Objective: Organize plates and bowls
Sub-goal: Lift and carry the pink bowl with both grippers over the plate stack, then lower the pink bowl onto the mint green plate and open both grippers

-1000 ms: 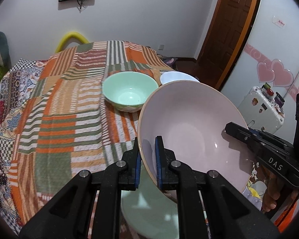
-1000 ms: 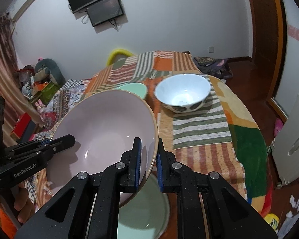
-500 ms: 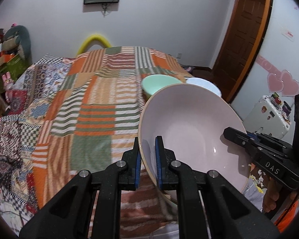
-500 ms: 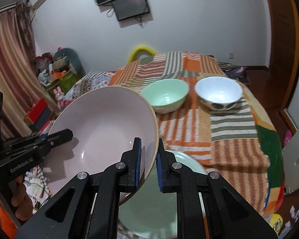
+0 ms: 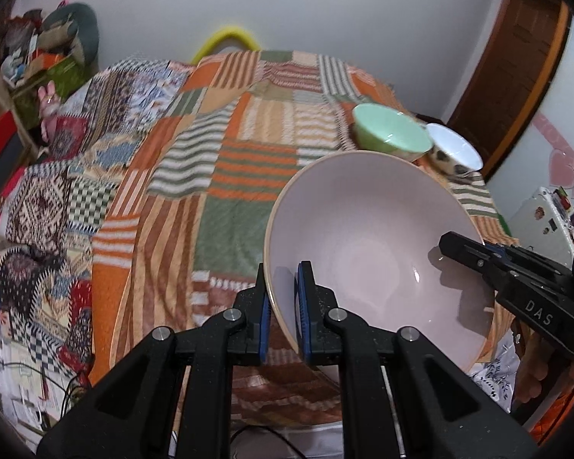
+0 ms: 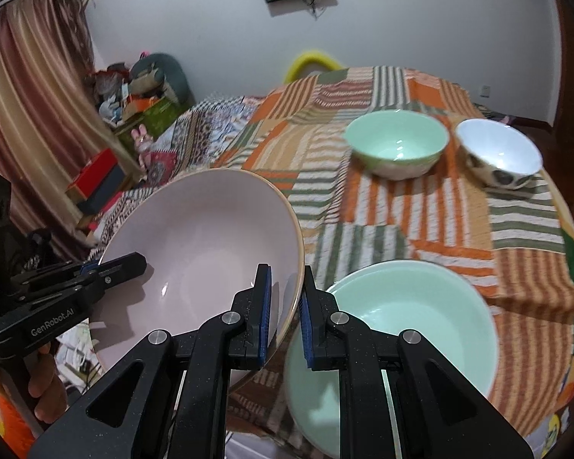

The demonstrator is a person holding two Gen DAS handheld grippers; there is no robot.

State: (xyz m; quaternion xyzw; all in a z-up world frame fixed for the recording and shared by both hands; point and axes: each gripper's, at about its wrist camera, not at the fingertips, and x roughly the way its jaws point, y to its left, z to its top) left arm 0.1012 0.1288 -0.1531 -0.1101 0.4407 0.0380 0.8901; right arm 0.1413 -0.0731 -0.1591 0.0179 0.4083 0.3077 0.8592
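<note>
Both grippers hold one large pink bowl (image 5: 375, 237) by its rim, tilted, above the near edge of the table. My left gripper (image 5: 281, 306) is shut on its left rim; my right gripper (image 6: 285, 311) is shut on its right rim, with the bowl (image 6: 203, 244) to its left. A large mint green plate (image 6: 398, 344) lies on the patchwork cloth just right of the bowl. A small mint green bowl (image 6: 396, 147) and a white patterned bowl (image 6: 499, 157) stand at the far right of the table; both also show in the left wrist view, green (image 5: 390, 137) and white (image 5: 453, 151).
The round table is covered with a striped patchwork cloth (image 5: 225, 176). Clutter, boxes and a curtain (image 6: 30, 95) stand at the left. A brown door (image 5: 509, 76) and a white cabinet (image 5: 543, 222) are at the right. A yellow chair back (image 5: 225, 40) rises behind the table.
Both grippers have carried the pink bowl to the left, off the mint green plate. The plate now lies uncovered to the bowl's right, and the two small bowls have shifted right in view.
</note>
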